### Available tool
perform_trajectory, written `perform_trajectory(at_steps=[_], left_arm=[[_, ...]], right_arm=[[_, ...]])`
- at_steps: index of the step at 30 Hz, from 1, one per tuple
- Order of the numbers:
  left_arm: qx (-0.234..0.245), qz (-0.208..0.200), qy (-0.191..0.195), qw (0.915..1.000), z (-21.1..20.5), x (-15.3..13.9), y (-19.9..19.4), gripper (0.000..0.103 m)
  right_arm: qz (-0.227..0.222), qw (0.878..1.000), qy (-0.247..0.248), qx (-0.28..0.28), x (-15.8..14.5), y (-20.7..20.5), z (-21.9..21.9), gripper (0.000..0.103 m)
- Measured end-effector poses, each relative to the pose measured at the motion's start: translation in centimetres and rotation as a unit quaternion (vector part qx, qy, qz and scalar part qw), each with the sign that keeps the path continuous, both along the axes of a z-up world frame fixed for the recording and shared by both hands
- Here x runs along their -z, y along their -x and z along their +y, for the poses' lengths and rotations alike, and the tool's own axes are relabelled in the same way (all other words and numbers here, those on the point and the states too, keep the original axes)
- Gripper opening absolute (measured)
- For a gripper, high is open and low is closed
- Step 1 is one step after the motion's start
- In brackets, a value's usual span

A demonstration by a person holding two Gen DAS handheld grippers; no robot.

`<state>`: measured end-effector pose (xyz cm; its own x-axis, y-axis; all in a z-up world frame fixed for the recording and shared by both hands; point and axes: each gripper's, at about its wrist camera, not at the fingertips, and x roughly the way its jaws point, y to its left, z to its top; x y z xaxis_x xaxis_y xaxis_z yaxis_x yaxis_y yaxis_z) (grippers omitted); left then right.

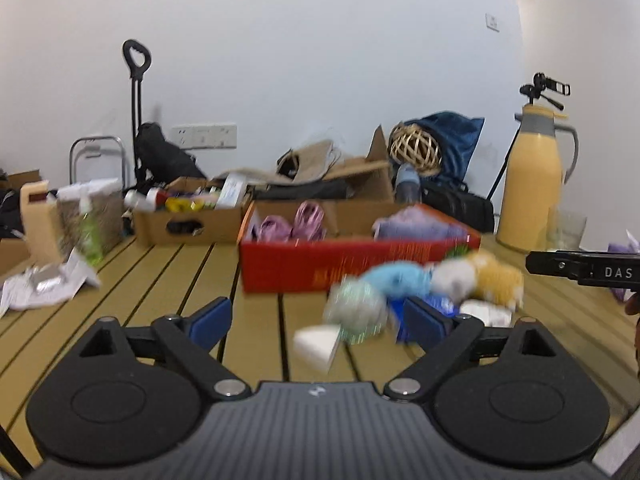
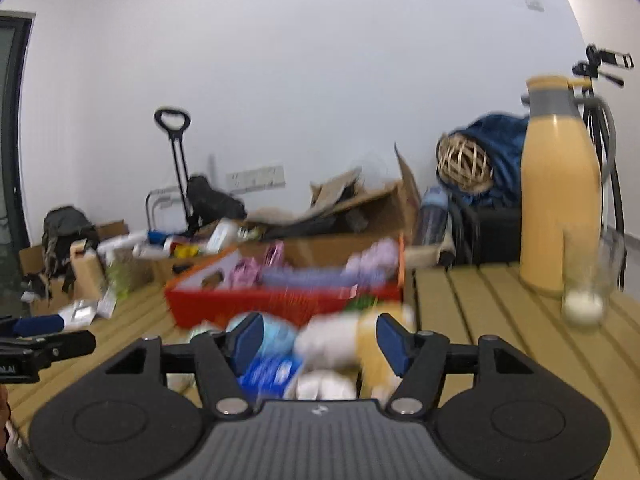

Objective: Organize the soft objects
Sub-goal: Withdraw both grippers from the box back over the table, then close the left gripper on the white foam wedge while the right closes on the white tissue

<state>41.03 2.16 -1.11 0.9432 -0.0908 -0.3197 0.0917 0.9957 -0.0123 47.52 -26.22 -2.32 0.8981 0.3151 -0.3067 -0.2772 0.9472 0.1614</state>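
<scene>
A heap of soft toys lies on the slatted table in front of a red box [image 1: 320,268]: a pale green one [image 1: 354,312], a light blue one [image 1: 396,278], and a white and yellow plush [image 1: 480,276]. The red box holds purple and pink soft items [image 1: 416,222]. My left gripper [image 1: 318,320] is open, just short of the green toy. My right gripper [image 2: 318,340] is open, with the white and yellow plush [image 2: 352,344] between its fingers; the light blue toy [image 2: 276,334] lies by its left finger. Both views are blurred.
A tall yellow thermos [image 2: 558,200] and a glass [image 2: 588,284] stand at the right of the table. Cardboard boxes of clutter [image 1: 192,216] stand behind the red box. Crumpled paper [image 1: 44,284] lies at the left. The right gripper's side [image 1: 584,266] shows in the left view.
</scene>
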Motion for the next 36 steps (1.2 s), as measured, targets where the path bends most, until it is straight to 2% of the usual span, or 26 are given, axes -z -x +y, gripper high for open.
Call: perform_trajectory(at_steps=[5,9,12,14,17,20,22,24,27,30,31,32,36], left_arm=[[-0.016,0.028,0.015,0.9994,1.2,1.5,-0.5,0.094],[-0.014,0.056,0.020,0.9981,0.9,2.0,-3.1,0.092],[-0.023,0.092,0.013,0.9954,0.4,2.8,-5.9,0.080],[-0.010,0.107,0.014,0.9941,0.1,3.3,-7.3,0.078],[-0.015,0.129,0.019,0.9914,0.0,4.1,-9.0,0.068],[-0.013,0.137,0.038,0.9898,0.6,4.3,-9.9,0.056],[-0.001,0.146,0.051,0.9880,0.8,4.5,-10.2,0.040],[0.009,0.147,0.070,0.9867,1.2,4.6,-10.2,0.035],[0.012,0.146,0.079,0.9861,1.2,4.6,-10.2,0.032],[0.010,0.139,0.083,0.9868,1.2,4.6,-10.0,0.029],[0.011,0.132,0.085,0.9876,1.3,4.5,-9.7,0.029],[0.013,0.125,0.086,0.9884,1.3,4.4,-9.5,0.028],[0.017,0.096,0.072,0.9926,1.1,4.1,-8.4,0.027]], right_arm=[[0.014,1.000,0.014,0.004,1.4,1.6,0.5,0.065],[0.027,0.999,0.022,0.001,2.0,0.9,0.9,0.065],[0.049,0.998,0.029,0.002,2.3,-0.9,1.1,0.065],[0.058,0.998,0.035,-0.003,2.4,-2.3,1.4,0.064],[0.078,0.996,0.036,-0.006,2.6,-4.9,2.0,0.064],[0.112,0.993,0.023,-0.012,3.1,-7.5,2.5,0.057],[0.110,0.993,0.051,-0.011,3.4,-8.2,3.5,0.056],[0.113,0.991,0.072,-0.013,3.8,-8.5,4.3,0.054],[0.116,0.990,0.079,-0.020,4.2,-8.7,4.7,0.052],[0.119,0.990,0.076,-0.020,4.2,-8.6,4.4,0.037],[0.122,0.989,0.083,-0.020,4.2,-8.5,4.4,0.024],[0.127,0.988,0.087,-0.021,4.3,-8.4,4.4,0.019],[0.122,0.989,0.081,-0.023,4.1,-7.7,4.0,0.011]])
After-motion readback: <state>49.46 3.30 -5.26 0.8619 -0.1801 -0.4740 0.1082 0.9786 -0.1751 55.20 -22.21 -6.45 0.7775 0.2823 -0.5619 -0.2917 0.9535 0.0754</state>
